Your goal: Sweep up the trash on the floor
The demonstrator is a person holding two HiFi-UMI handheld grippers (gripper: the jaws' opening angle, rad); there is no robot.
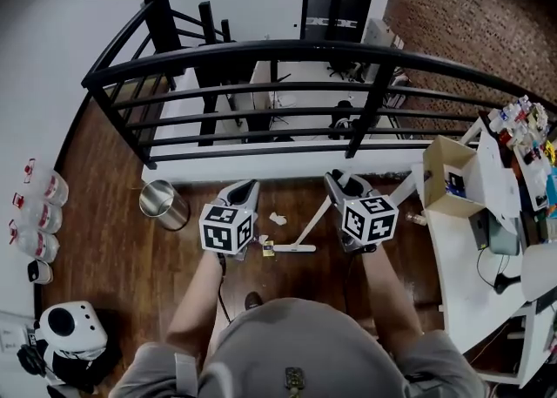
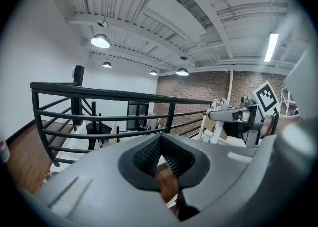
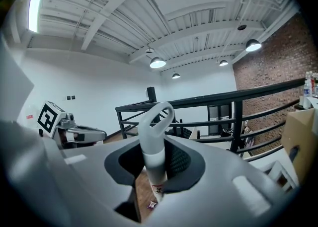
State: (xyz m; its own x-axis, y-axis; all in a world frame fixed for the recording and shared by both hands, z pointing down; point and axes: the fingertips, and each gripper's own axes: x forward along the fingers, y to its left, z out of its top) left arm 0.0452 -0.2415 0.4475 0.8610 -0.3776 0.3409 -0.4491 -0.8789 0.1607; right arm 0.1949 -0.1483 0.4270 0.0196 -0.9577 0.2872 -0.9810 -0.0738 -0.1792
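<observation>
Head view: the left tongs [image 1: 247,189] and right tongs [image 1: 334,180] hang above the wooden floor [image 1: 113,239]. Crumpled trash [image 1: 278,218] lies on it between them, beside a slanting white handle [image 1: 315,224].

Left gripper view: the tongs are pressed together and empty.

Right gripper view: the tongs grip the handle.

- I see a brown wood floor [image 1: 113,213].
- A steel bin [image 1: 164,205] stands on it, left of a crumpled paper [image 1: 278,218].
- Small scraps [image 1: 267,247] lie near that paper.
</observation>
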